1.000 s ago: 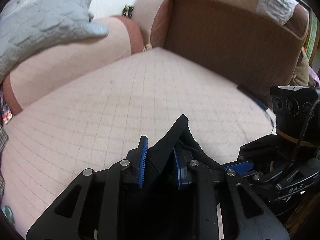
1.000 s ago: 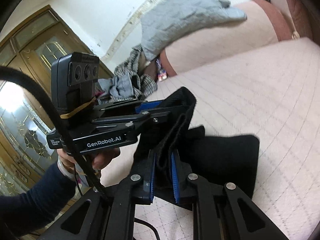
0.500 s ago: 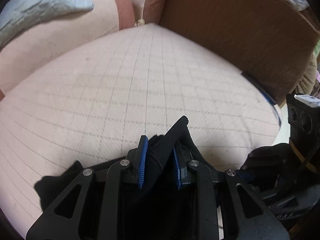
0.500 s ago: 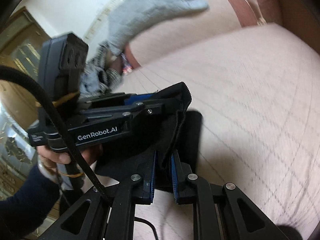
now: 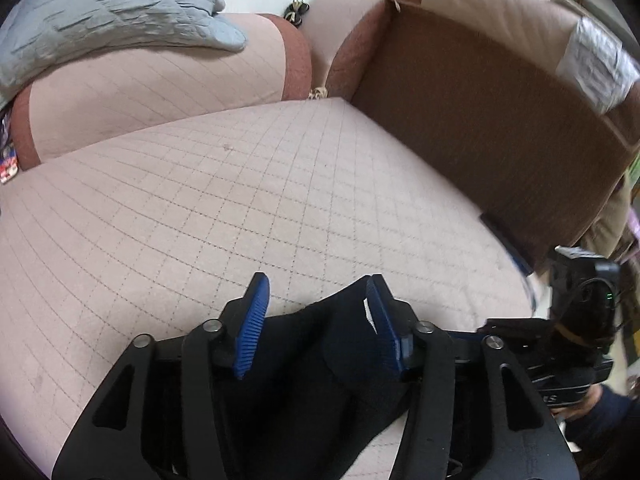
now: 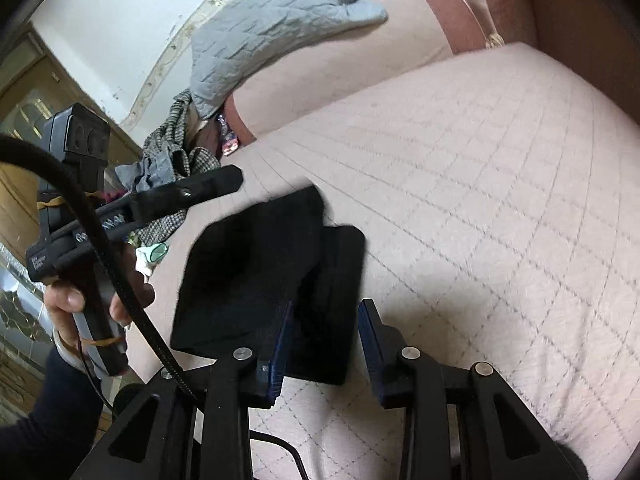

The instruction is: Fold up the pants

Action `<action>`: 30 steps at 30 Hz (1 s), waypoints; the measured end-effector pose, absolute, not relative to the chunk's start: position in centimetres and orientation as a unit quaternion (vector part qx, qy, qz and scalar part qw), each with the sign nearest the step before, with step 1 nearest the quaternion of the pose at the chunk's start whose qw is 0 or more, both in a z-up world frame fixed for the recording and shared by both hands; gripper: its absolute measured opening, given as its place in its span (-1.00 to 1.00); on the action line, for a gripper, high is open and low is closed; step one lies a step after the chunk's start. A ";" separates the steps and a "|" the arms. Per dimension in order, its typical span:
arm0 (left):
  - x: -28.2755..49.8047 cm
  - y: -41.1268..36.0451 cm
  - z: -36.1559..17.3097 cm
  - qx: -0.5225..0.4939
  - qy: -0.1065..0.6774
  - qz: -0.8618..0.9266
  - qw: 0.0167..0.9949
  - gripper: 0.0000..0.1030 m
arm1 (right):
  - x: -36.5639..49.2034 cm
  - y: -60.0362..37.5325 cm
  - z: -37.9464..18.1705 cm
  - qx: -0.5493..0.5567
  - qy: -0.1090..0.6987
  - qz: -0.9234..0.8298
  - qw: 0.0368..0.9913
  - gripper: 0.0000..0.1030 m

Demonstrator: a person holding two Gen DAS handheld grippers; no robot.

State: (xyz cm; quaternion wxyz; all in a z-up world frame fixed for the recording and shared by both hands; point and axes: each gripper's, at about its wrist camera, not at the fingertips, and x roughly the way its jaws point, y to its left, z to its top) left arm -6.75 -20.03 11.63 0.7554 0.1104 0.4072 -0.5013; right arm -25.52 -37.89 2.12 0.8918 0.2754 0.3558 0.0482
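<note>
Pants (image 6: 272, 276) lie folded into a small black stack on the quilted sofa seat (image 6: 480, 180), and with your left gripper (image 5: 316, 320) and right gripper (image 6: 324, 344) both spread and gripping nothing, little seems left beyond tidying.

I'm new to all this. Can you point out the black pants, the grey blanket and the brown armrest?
black pants (image 6: 256, 272), right wrist view, upper folded layer.
grey blanket (image 5: 112, 12), left wrist view, quilted middle.
brown armrest (image 5: 480, 120), left wrist view, inner side.
</note>
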 end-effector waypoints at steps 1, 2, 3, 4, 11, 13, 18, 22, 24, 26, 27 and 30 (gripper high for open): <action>-6.7 -19.7 11.9 0.110 0.405 -0.496 0.760 0.00 | -25.4 -37.8 2.2 0.276 0.353 0.049 0.893 -0.38; -6.7 -19.4 12.1 0.111 0.402 -0.489 0.766 0.00 | -25.3 -37.8 2.4 0.277 0.352 0.049 0.893 -0.38; -6.7 -18.9 12.2 0.108 0.400 -0.487 0.769 0.00 | -25.0 -37.6 2.5 0.276 0.352 0.048 0.893 -0.38; -6.5 -18.3 12.3 0.102 0.400 -0.486 0.770 0.00 | -24.9 -37.5 2.7 0.273 0.352 0.047 0.894 -0.38; -6.4 -16.3 11.2 0.092 0.415 -0.466 0.776 0.00 | -23.6 -35.7 2.3 0.231 0.375 0.058 0.896 -0.04; -6.6 -16.3 10.6 0.099 0.418 -0.464 0.775 0.00 | -22.7 -35.0 1.8 0.218 0.384 0.061 0.895 -0.04; -6.6 -17.2 9.5 0.106 0.428 -0.459 0.771 0.00 | -21.7 -33.9 1.5 0.172 0.381 0.066 0.906 -0.63; -6.4 -16.6 9.6 0.096 0.427 -0.454 0.776 0.00 | -22.9 -35.1 2.5 0.203 0.374 0.084 0.901 -0.76; -6.3 -15.8 9.8 0.087 0.424 -0.450 0.781 0.00 | -23.7 -35.3 2.8 0.206 0.376 0.090 0.899 -0.76; -6.1 -14.9 9.8 0.081 0.421 -0.441 0.789 0.00 | -24.3 -35.0 2.4 0.200 0.386 0.093 0.896 -0.76; -6.1 -14.7 9.7 0.082 0.420 -0.436 0.791 0.00 | -24.4 -35.0 2.1 0.199 0.391 0.091 0.894 -0.76; -5.9 -13.9 9.0 0.087 0.427 -0.415 0.799 0.00 | -23.5 -35.8 -0.1 0.217 0.414 0.060 0.882 -0.69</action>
